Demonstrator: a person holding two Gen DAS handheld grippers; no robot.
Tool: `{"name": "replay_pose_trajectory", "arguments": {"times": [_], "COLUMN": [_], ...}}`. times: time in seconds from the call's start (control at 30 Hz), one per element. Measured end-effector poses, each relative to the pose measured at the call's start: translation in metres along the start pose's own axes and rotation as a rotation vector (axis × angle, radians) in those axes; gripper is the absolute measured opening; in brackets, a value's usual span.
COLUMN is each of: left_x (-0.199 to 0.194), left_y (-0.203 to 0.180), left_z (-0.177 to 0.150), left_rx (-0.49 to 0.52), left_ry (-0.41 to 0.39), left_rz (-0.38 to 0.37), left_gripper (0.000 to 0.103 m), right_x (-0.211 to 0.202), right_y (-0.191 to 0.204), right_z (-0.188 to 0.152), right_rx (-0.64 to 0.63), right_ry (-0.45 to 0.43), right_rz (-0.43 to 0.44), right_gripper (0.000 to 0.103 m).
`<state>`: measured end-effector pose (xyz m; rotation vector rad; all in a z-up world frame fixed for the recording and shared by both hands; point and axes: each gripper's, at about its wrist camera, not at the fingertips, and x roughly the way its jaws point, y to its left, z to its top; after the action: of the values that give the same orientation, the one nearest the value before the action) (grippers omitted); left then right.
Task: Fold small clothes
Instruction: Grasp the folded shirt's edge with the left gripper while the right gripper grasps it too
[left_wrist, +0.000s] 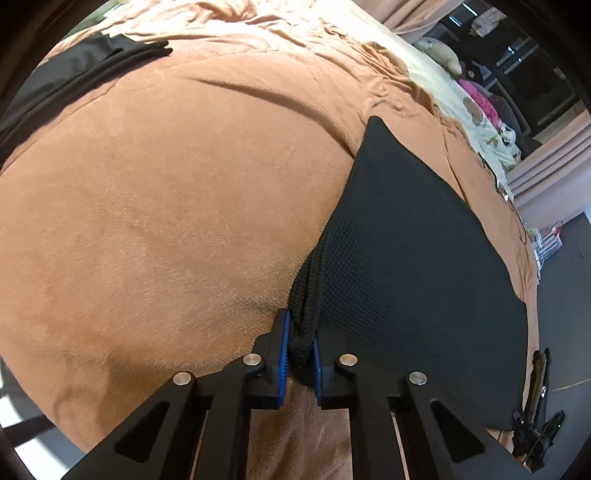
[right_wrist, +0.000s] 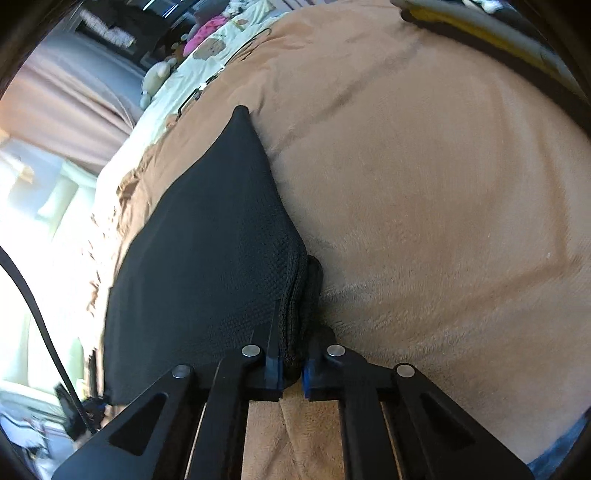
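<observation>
One black garment (left_wrist: 417, 266) on a brown bed (left_wrist: 166, 206), two hand-held grippers, left hand-held gripper (left_wrist: 300, 350) and right hand-held gripper (right_wrist: 293, 363) each clamped on a bunched edge, cloth stretched between them

No legible txt, labels, brands or nos. in either view.

Left wrist view: looked forward along own fingers, low and close over brown blanket (left_wrist: 166, 192), black garment (left_wrist: 413, 258) at right. Right wrist view: equally low and close, same garment (right_wrist: 207, 240) at left. Shared: garment, blanket (right_wrist: 424, 184), pale printed bedding (left_wrist: 476, 110) beyond.
</observation>
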<state>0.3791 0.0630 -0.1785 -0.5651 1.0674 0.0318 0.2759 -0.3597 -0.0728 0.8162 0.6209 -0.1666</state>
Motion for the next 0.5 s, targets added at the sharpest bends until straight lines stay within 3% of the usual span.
{"name": "replay_pose_trajectory", "arguments": {"times": [0.2,0.5], "left_x": [-0.03,-0.065], "left_y": [-0.007,0.004], "left_z": [0.006,-0.003], "left_rx": [0.009,0.01], "left_ry": [-0.064,-0.084], "left_rz": [-0.037,-0.095], "left_gripper": [0.008,0.007], "right_x": [-0.026,-0.044], "right_y": [0.018,0.026], "right_z": [0.004,-0.007], "right_rx": [-0.042,-0.086], "right_ry": [-0.052,-0.064], "right_rz": [-0.014,-0.012], "right_gripper": [0.002,0.002]}}
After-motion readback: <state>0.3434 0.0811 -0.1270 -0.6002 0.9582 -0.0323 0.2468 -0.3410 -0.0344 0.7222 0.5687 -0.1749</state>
